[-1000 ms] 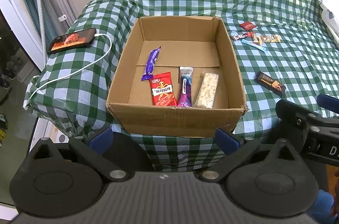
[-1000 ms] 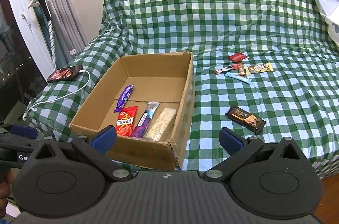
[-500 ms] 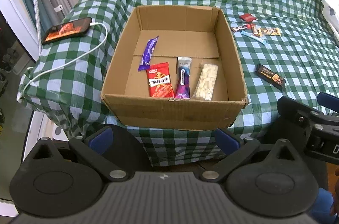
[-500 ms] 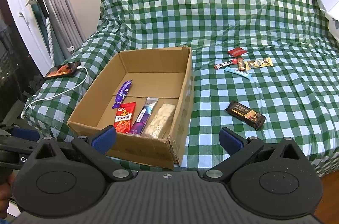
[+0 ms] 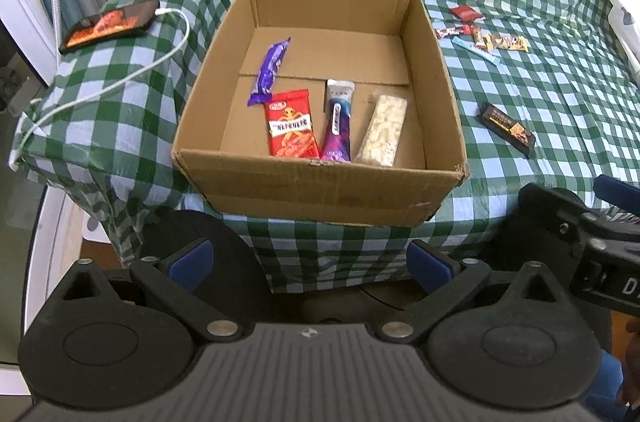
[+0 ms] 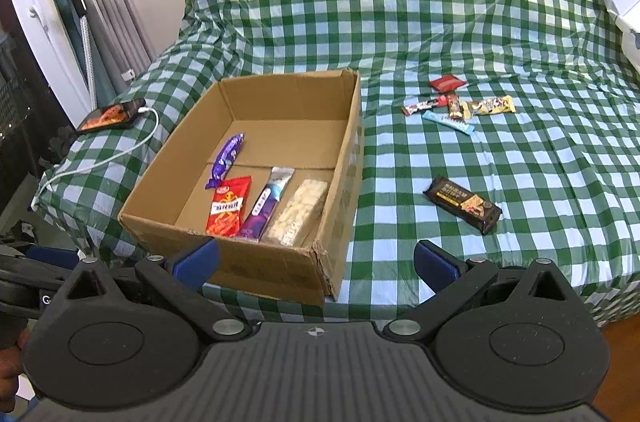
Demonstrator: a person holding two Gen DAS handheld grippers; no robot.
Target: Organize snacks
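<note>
Bed under a green-and-white check cover fills most of both views. Cardboard box sits on it near the front-left corner, flaps open, w/ four snacks lying flat inside: purple bar toward the left wall, then a row along the near wall of red packet, purple-and-white stick pack and pale nut bar (the three lie side by side, touching or nearly so). Right of the box, on the cover, a dark chocolate bar lies alone, well apart from the box. Farther back there's a loose cluster of small snacks: red square packet, yellow bar, light-blue stick, a couple of small wrapped bars. Phone w/ lit screen lies on the left edge of the bed, white cable plugged in and trailing off the side.

Left tool hangs in front of the box's near wall, fingers spread wide, nothing between them. Right tool hangs off the bed's front edge, between box corner and chocolate bar, also spread wide and empty.
</note>
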